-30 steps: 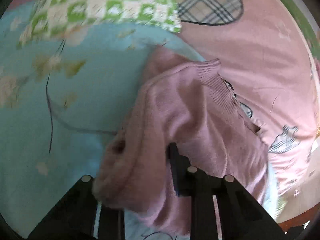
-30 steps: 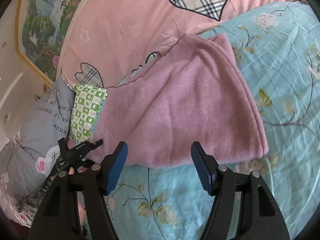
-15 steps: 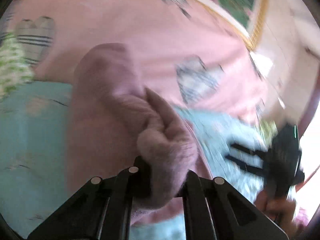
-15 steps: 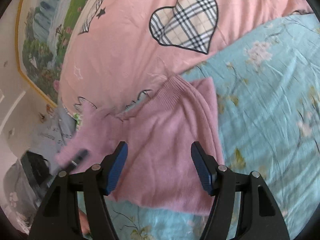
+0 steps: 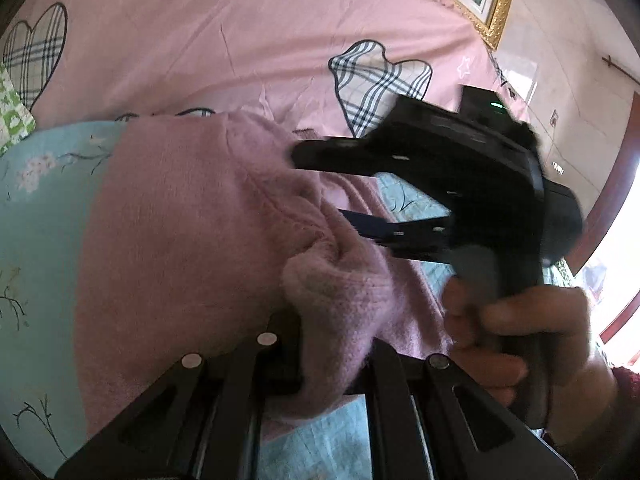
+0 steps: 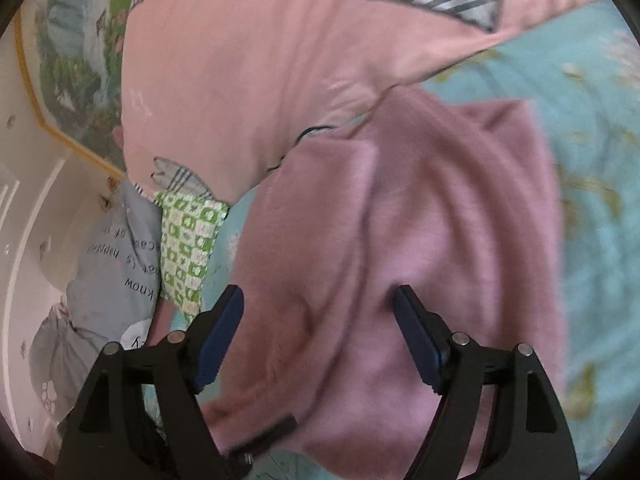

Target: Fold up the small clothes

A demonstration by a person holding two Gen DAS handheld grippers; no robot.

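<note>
The left gripper is clamped on a bunched fold of the pink sweater, with knit fabric bulging out between and above its fingers. The sweater lies on the blue floral sheet, its far edge touching the pink quilt with plaid heart patches. In the left wrist view the right gripper enters from the right, held by a hand; its two fingers are spread apart, the upper one over the sweater's top fold and the lower one against the fabric near the clamped bunch. In the right wrist view the right gripper stands released, jaws wide, poised over the sweater, with nothing between its blue pads; the right pad's tip touches or nearly touches a crease in the knit, which of the two cannot be told because of blur. The sweater there is folded over itself, with creases running down its middle. A green checked cloth lies just beside its left edge, against a grey pillow with printed lettering. A framed picture hangs on the wall behind the quilt.
</note>
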